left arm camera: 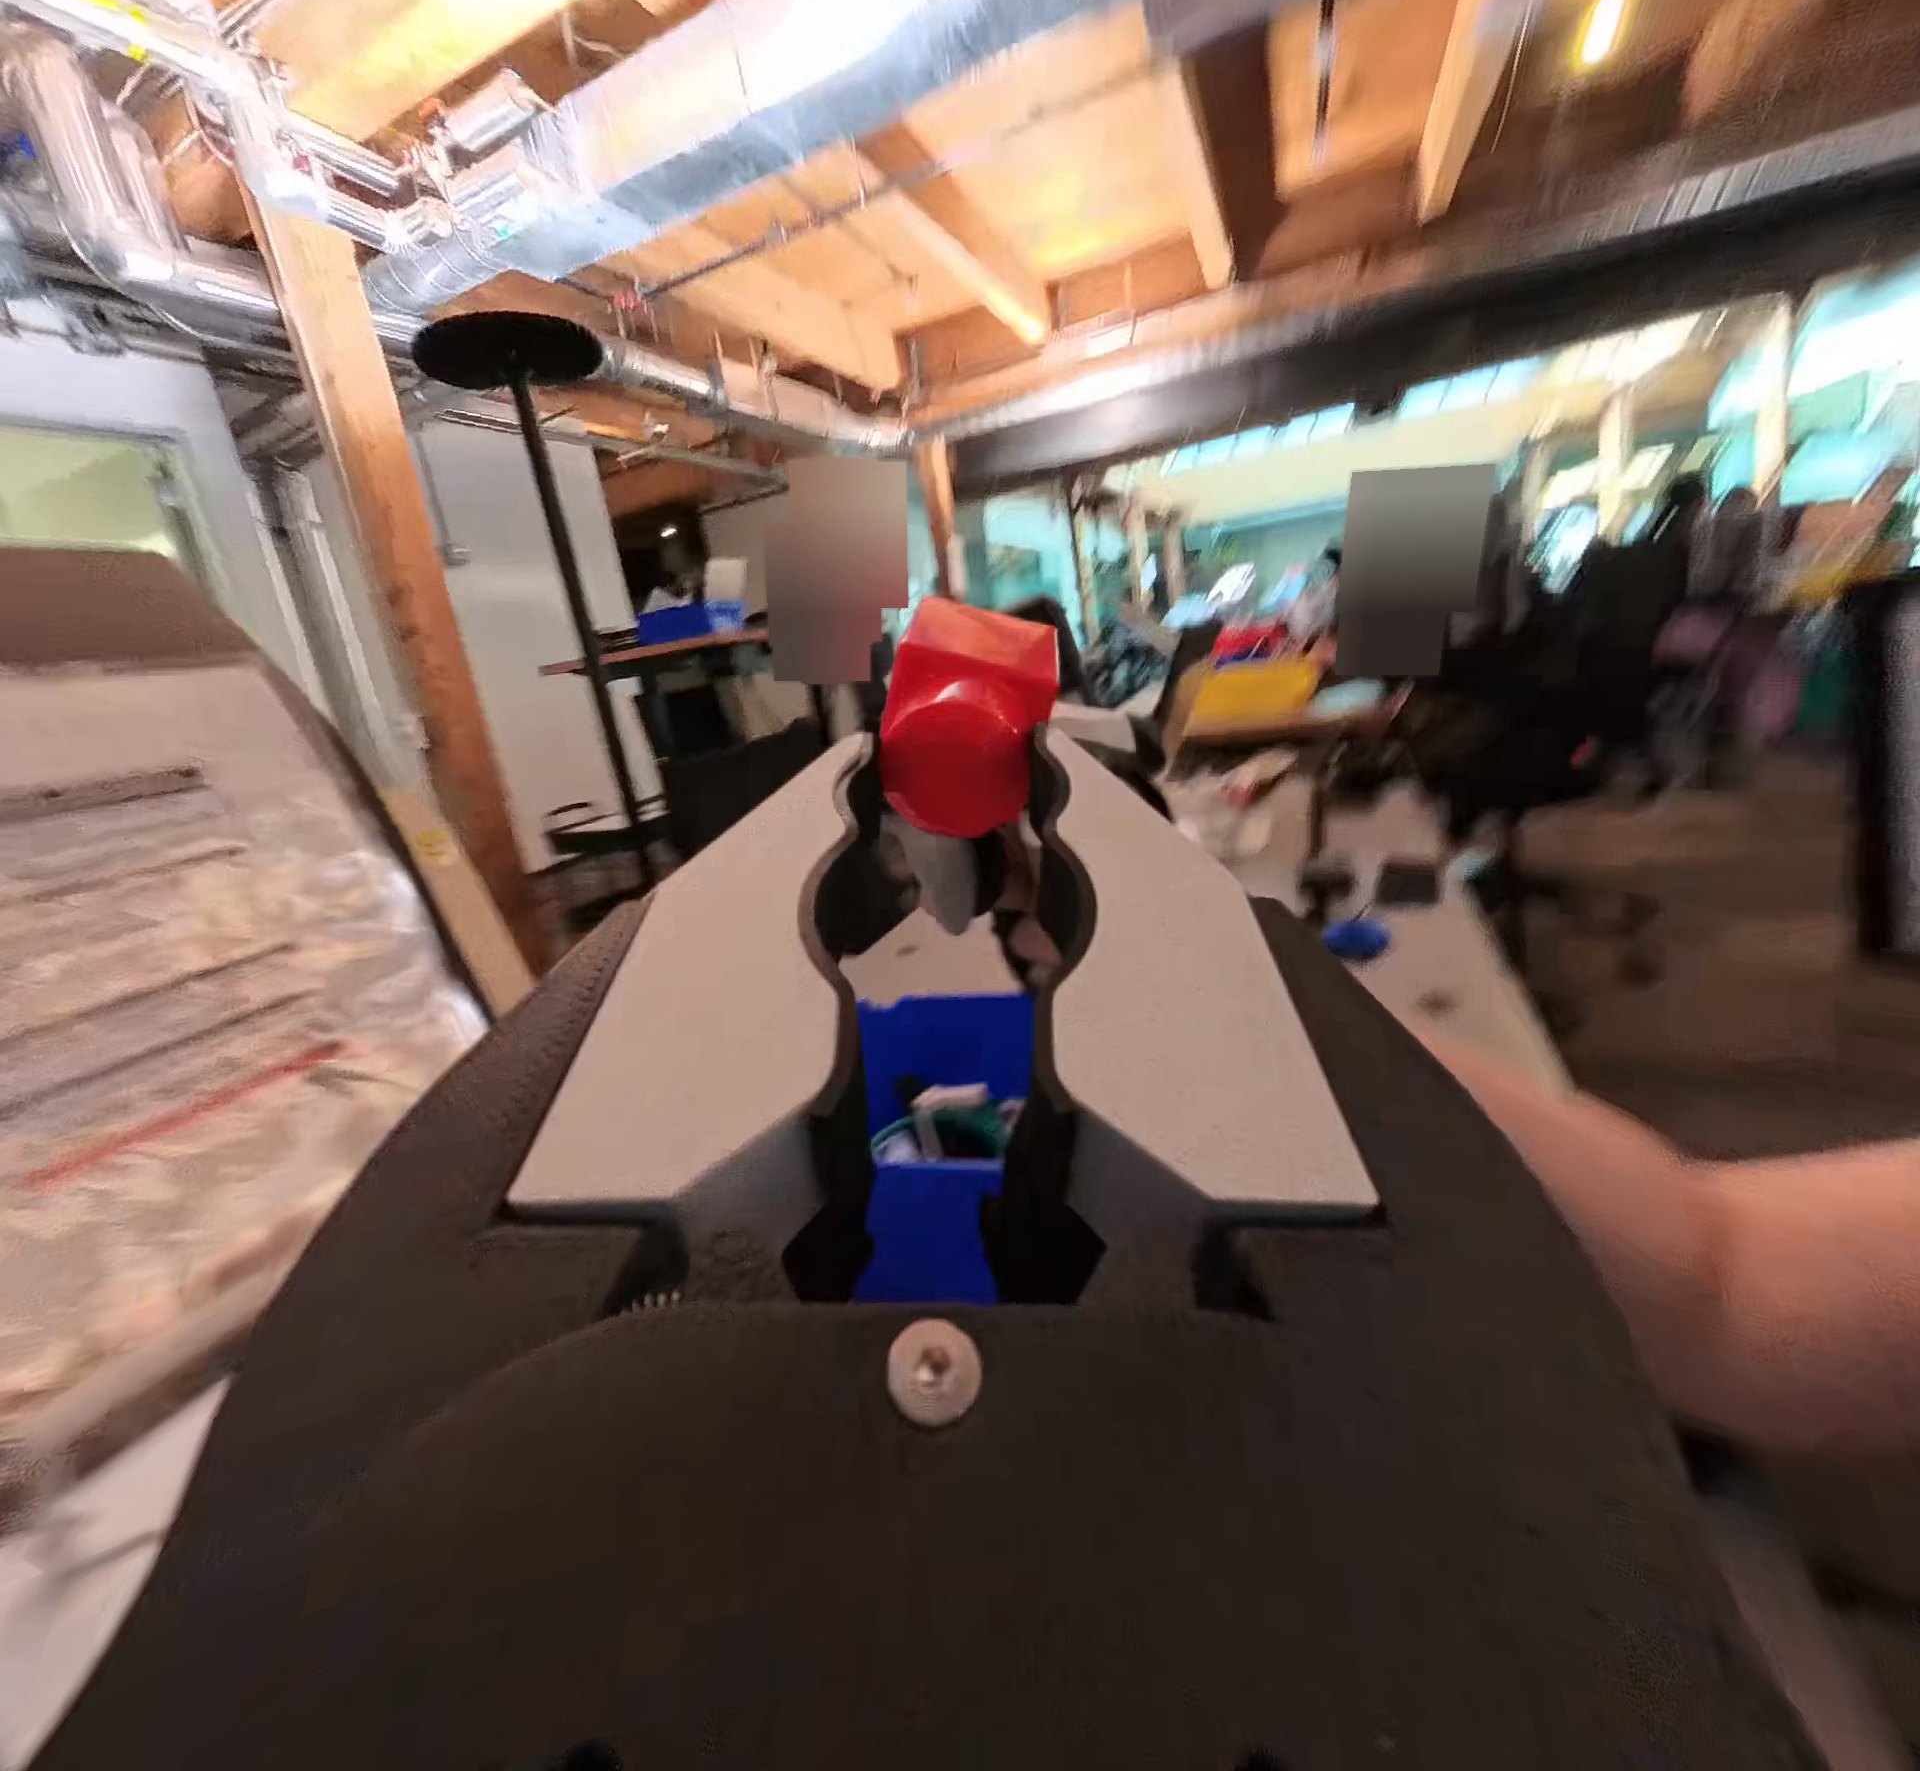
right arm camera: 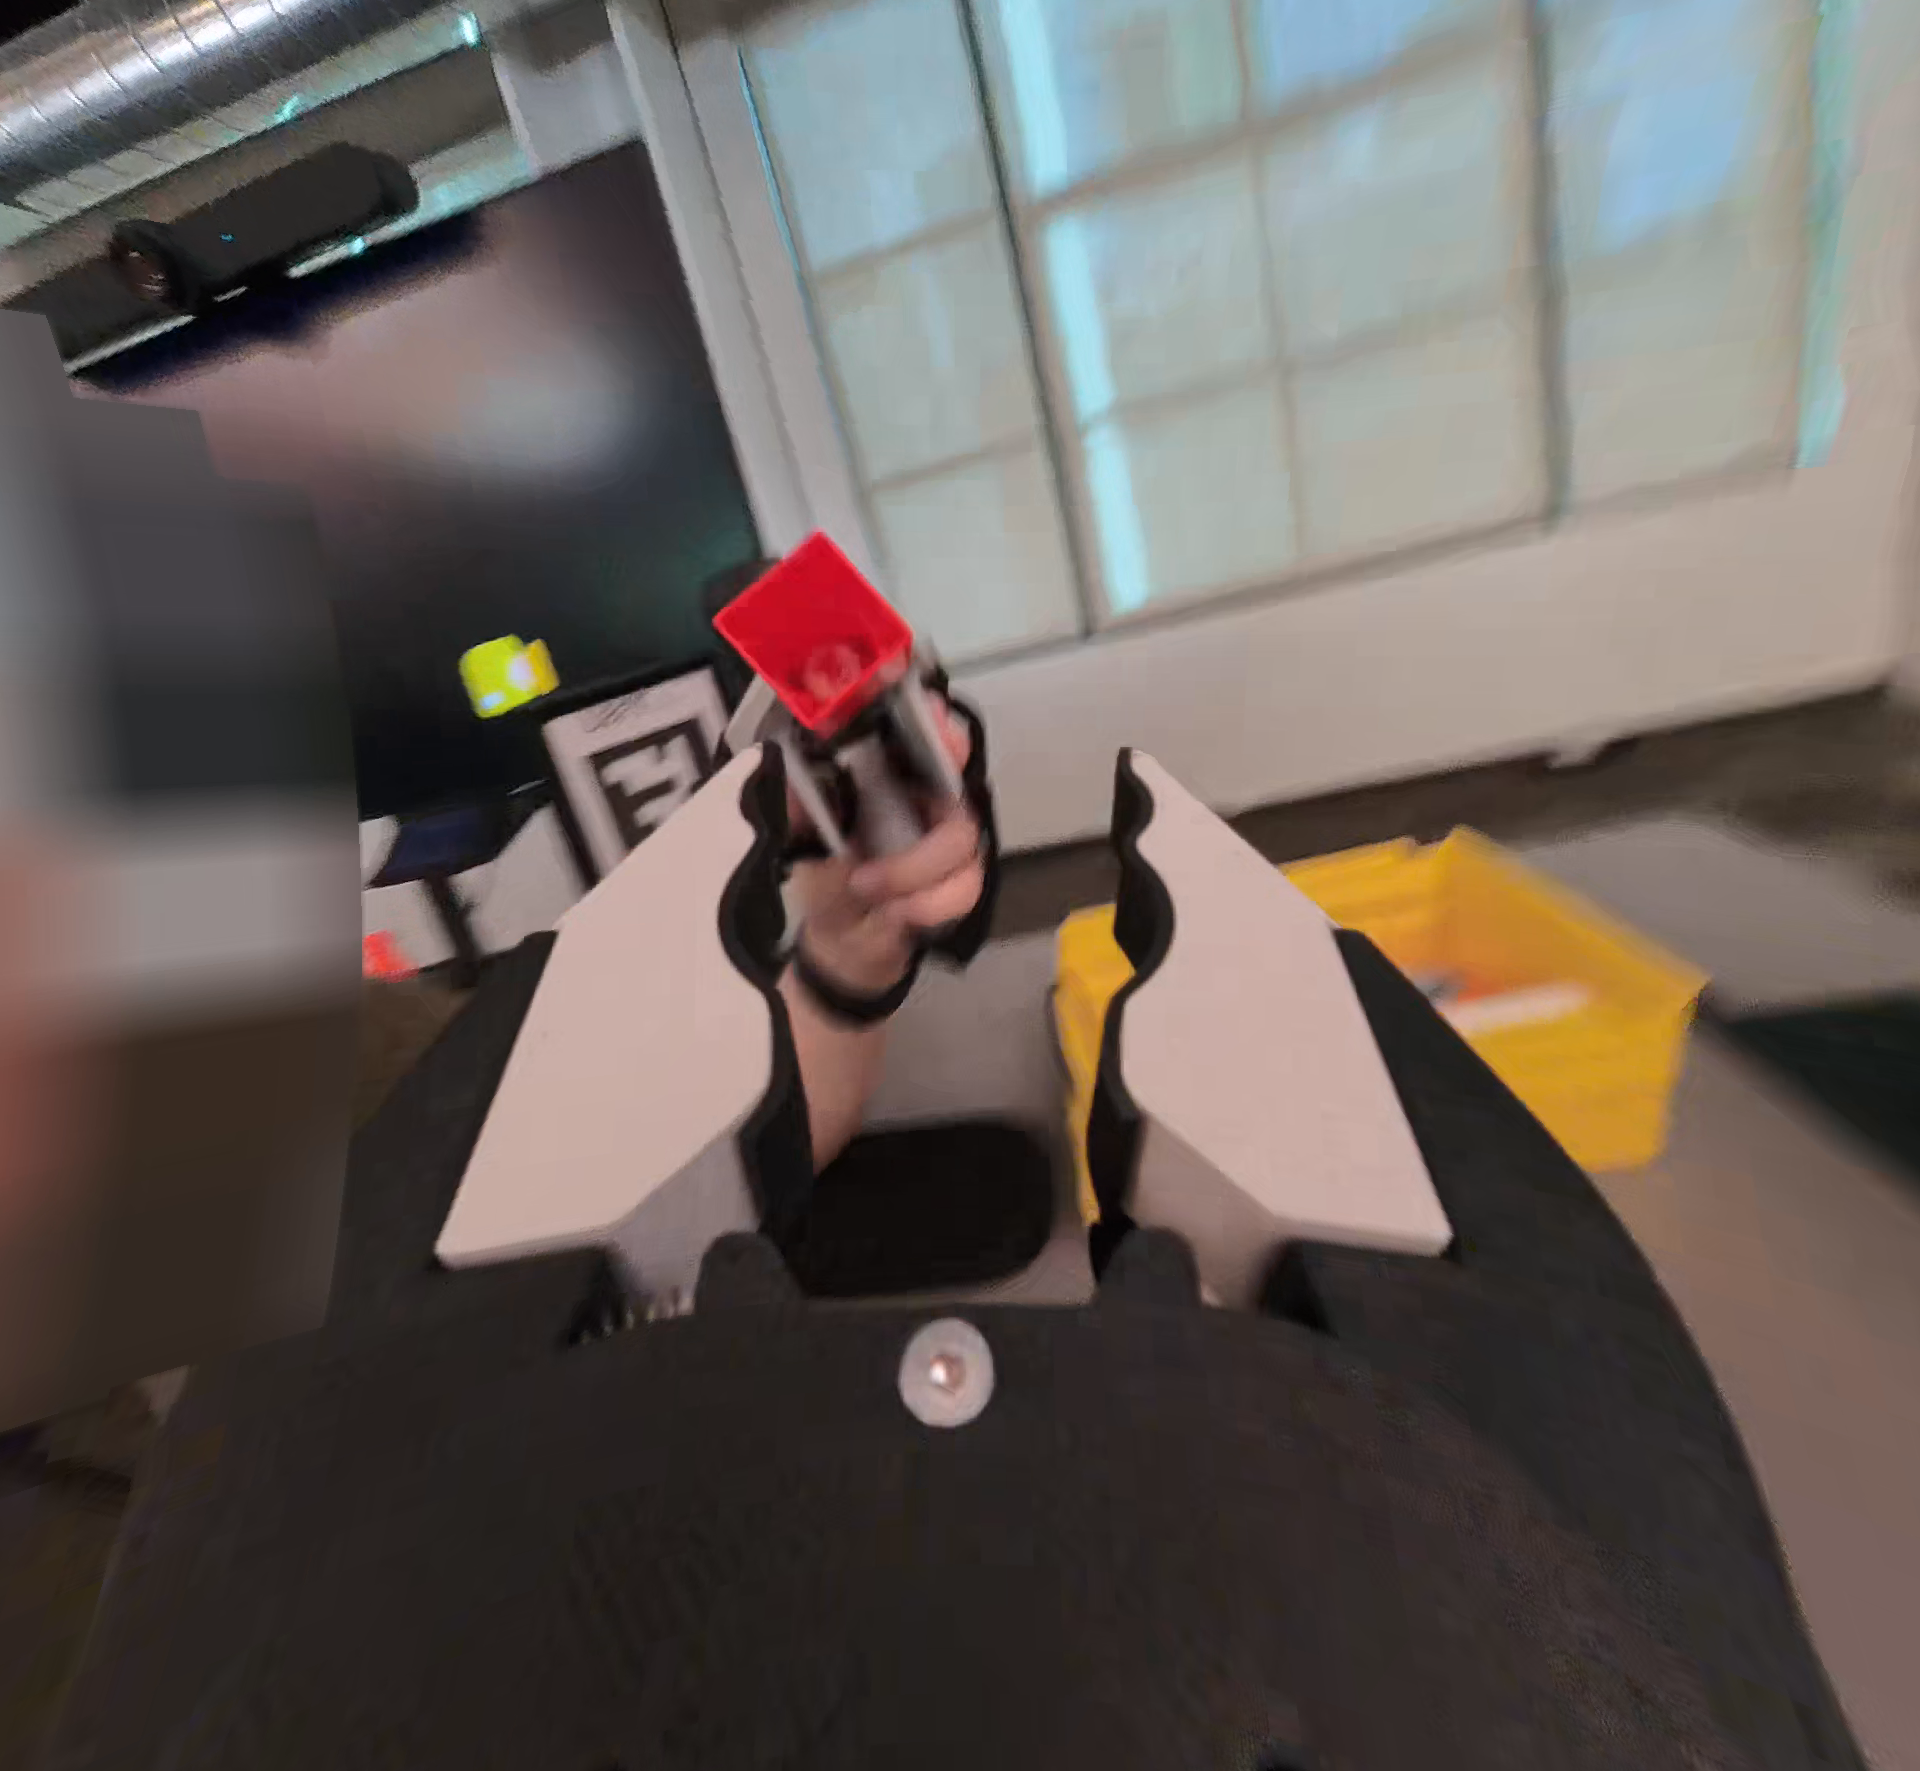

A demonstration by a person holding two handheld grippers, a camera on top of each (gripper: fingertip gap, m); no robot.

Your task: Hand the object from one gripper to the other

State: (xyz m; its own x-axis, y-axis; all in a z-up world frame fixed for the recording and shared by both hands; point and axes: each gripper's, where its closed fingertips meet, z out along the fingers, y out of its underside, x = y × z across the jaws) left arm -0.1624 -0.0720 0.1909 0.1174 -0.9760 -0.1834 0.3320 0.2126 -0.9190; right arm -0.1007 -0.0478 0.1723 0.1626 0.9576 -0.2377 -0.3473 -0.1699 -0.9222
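A red plastic block [left arm camera: 961,713] with a round stud at one end and a square body sits between the tips of my left gripper [left arm camera: 951,765], which is shut on it and holds it in the air. In the right wrist view the same red block [right arm camera: 816,646] shows at the tip of the left gripper, held by a hand [right arm camera: 894,900], just beyond my right gripper [right arm camera: 940,786]. My right gripper is open and empty, its tips a little short of the block.
A blue bin [left arm camera: 940,1139] with small items lies below the left gripper. A yellow bin [right arm camera: 1486,983] stands on the table to the right. A forearm [left arm camera: 1714,1243] crosses the right side of the left wrist view. Windows and a dark screen [right arm camera: 520,526] stand behind.
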